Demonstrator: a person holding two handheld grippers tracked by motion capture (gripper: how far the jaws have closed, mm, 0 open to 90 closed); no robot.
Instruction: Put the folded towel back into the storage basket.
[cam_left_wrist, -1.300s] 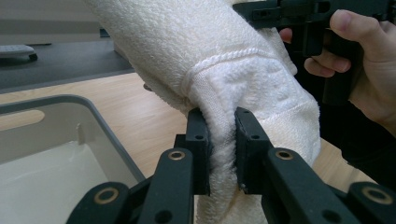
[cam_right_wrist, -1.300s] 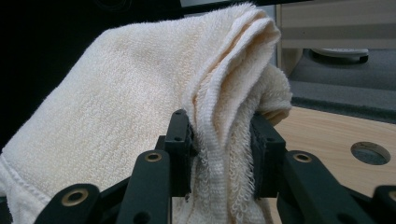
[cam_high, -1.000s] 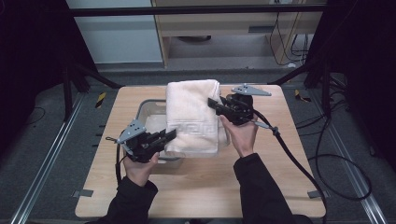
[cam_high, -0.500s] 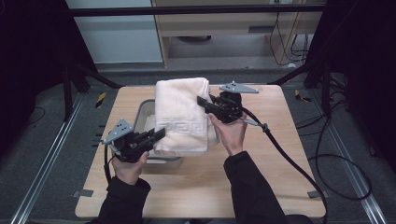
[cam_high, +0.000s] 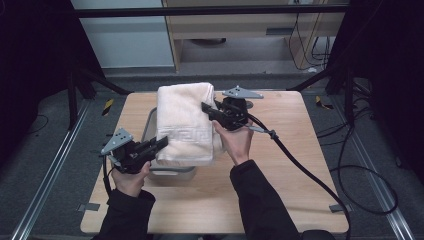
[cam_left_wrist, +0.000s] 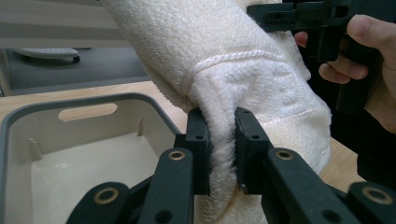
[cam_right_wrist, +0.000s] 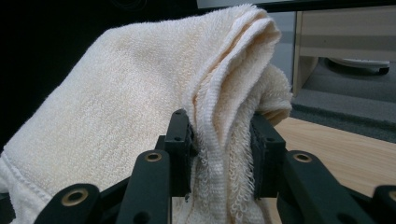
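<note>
A cream towel (cam_high: 184, 125) is banded with a key pattern; the bin (cam_left_wrist: 28, 126) is grey, the table (cam_high: 295, 165) pale wood.

Cream terry towel (cam_high: 184, 122), folded in several layers, with a woven key-pattern band near its lower end. It hangs stretched between two pairs of fingers: the left fingers (cam_left_wrist: 198, 140) pinch its thick near corner, the right fingers (cam_right_wrist: 180, 140) clamp its folded far edge, layered hem upright between them.

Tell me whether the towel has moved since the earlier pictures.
Yes. The towel, clamped by both hand-held grippers, has shifted toward the table's left edge in the high view and now covers more of the grey bin.
</note>
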